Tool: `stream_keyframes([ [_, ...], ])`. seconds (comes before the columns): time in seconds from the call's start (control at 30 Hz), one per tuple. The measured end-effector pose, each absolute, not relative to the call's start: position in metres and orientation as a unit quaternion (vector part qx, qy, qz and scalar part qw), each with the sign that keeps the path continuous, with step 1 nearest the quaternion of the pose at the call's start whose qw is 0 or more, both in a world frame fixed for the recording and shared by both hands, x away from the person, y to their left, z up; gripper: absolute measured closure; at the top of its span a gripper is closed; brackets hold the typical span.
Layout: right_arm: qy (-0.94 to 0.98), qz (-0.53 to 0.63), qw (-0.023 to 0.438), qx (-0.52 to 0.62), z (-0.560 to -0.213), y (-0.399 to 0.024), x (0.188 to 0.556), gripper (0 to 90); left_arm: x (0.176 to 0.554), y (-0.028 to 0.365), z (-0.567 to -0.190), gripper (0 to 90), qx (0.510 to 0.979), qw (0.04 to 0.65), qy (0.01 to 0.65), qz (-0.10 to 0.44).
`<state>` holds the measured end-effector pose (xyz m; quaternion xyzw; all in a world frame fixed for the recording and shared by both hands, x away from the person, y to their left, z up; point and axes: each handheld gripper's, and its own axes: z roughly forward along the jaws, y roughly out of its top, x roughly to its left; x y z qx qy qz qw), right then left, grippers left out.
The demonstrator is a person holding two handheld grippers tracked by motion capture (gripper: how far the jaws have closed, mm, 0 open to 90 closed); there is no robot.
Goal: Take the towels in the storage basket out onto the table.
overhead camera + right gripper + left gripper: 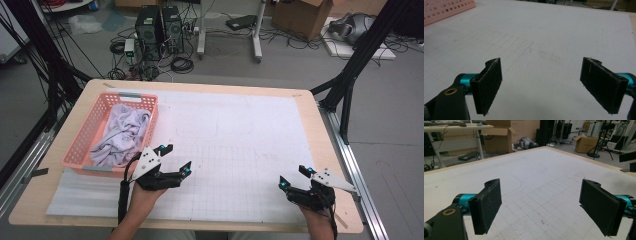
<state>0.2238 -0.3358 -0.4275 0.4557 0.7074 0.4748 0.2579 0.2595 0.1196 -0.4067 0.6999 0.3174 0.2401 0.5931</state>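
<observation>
- Readiness is what the moment is judged to be: nothing is held, and both tools are poised low over the white gridded sheet that covers the counter.
- Jaws of the left tool are spread wide apart with nothing between them; in the left gripper view only bare sheet is seen between its pads.
- Jaws of the right tool are likewise spread wide and empty, and are held near the front right corner of the counter, well apart from the basket.
- A crumpled pale lilac cloth is seen lying inside the pink perforated basket at the left of the counter; it is bunched in soft folds and fills most of the basket's floor.
- The left tool is held just beside the basket's near right corner, so it is judged the likelier one to reach in first.
- For that move, the tool would need to be lifted over the basket's rim, lowered onto a raised fold, and closed on it.
- The cloth is judged limp, so a single pinch may gather only one layer.
</observation>
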Motion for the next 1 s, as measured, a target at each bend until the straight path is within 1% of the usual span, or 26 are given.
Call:
stream_keyframes([
  [0.23, 0.714, 0.476, 0.251, 0.447, -0.428, -0.335, 0.224, 16.6, 0.253, 0.121, -0.396, 18.9, 0.698, 0.598, 0.316, 0.236],
  [0.43, 0.718, 0.475, 0.251, 0.442, -0.429, -0.336, 0.222, 16.6, 0.253, 0.129, -0.374, 18.9, 0.688, 0.614, 0.310, 0.229],
  [0.6, 0.716, 0.476, 0.253, 0.444, -0.429, -0.338, 0.221, 16.6, 0.255, 0.136, -0.354, 18.8, 0.687, 0.615, 0.311, 0.230],
  [0.87, 0.717, 0.474, 0.251, 0.445, -0.429, -0.341, 0.223, 16.6, 0.272, 0.160, -0.327, 18.9, 0.679, 0.611, 0.322, 0.249],
  [1.0, 0.717, 0.475, 0.251, 0.444, -0.429, -0.341, 0.223, 16.6, 0.283, 0.175, -0.317, 19.0, 0.676, 0.608, 0.334, 0.249],
])
